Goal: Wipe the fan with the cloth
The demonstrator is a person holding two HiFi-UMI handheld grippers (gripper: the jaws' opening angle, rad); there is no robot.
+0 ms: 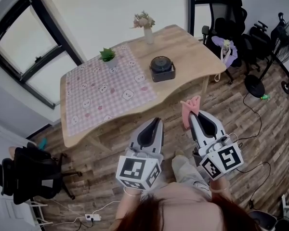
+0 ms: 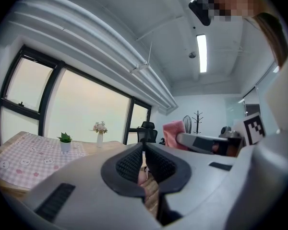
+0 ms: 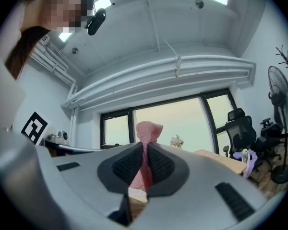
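Observation:
A small black fan sits on the wooden table, right of the pink checked cloth mat. My right gripper is shut on a pink cloth that sticks out past its tips; the cloth also rises between the jaws in the right gripper view. My left gripper is held beside it, jaws together with nothing between them; its tip points toward the room. Both grippers hover over the floor, short of the table's near edge.
A potted plant and a vase of flowers stand on the table. A pedestal fan and office chairs are at the right. Another black chair is at the lower left, cables lie on the wooden floor.

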